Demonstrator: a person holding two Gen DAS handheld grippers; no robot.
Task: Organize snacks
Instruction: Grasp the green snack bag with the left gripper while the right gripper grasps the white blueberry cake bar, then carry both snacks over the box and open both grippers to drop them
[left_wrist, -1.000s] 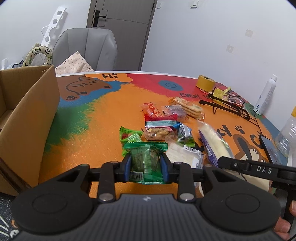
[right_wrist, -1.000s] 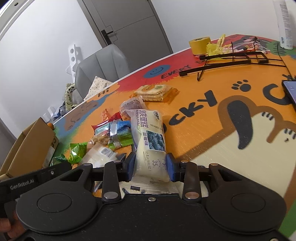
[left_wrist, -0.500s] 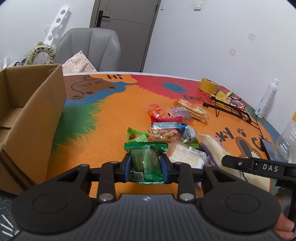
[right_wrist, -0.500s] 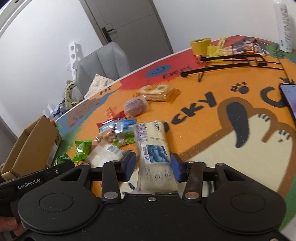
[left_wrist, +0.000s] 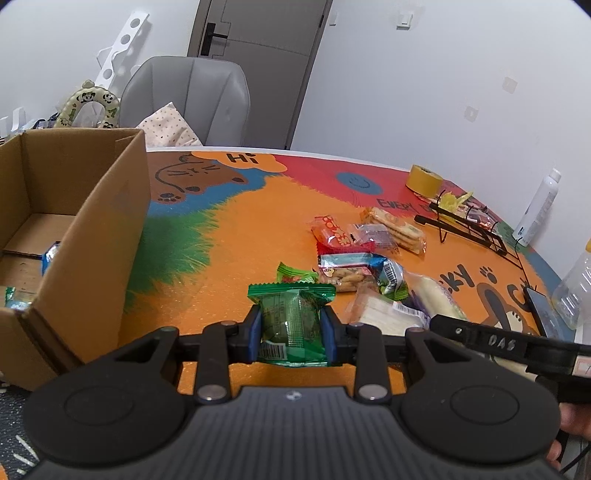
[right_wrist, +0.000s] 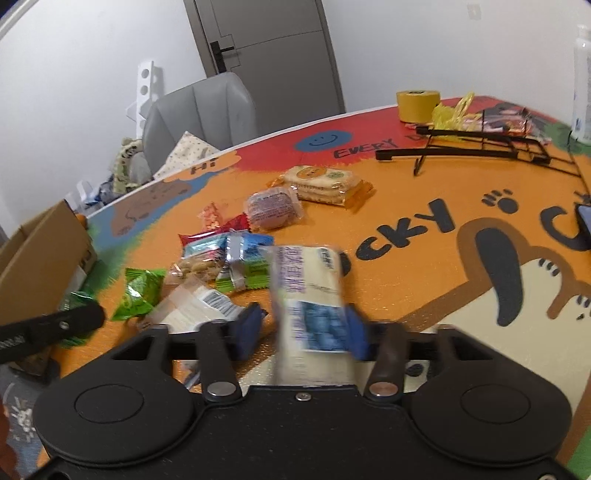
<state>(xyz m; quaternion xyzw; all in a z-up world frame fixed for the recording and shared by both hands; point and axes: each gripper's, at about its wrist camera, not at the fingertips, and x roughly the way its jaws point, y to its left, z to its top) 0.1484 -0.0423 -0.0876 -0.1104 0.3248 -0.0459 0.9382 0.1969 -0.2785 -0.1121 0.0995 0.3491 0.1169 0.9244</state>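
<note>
Two snacks are in play: your left gripper (left_wrist: 291, 329) is closed on the green packet (left_wrist: 291, 321), above the table's near edge, right of the cardboard box (left_wrist: 85, 236). Carry it left over the wall, then release. Your right gripper (right_wrist: 301, 328) seems spread around the blurred white cake pack (right_wrist: 310, 295); contact is unclear.

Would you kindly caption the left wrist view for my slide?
Left gripper clamps a green snack packet beside an open cardboard box.
</note>
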